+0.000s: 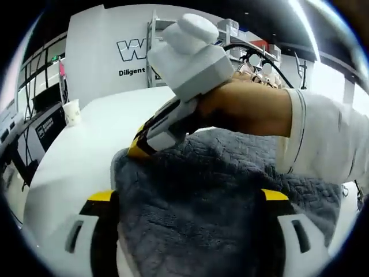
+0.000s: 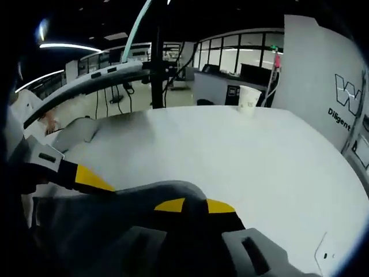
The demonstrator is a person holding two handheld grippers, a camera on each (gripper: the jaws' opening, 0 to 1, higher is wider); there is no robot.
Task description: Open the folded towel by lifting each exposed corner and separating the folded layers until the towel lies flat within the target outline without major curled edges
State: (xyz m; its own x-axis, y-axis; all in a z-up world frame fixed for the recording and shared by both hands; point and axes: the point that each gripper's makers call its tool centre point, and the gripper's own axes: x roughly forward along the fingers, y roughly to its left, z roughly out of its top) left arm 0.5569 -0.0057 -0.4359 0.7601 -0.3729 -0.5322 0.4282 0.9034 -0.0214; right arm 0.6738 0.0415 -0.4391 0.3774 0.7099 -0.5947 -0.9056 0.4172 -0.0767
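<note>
Where towel (image 1: 219, 196) bunches, left tongs (image 1: 190, 202) tips hidden, right tongs (image 2: 193, 210) grip unclear

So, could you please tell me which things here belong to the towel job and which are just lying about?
Belonging to the job:
- grey towel
- left gripper, towel between its fingers
- right gripper, tip at the towel's edge
- white table

Just lying about:
- paper cup
- white panel with lettering
</note>
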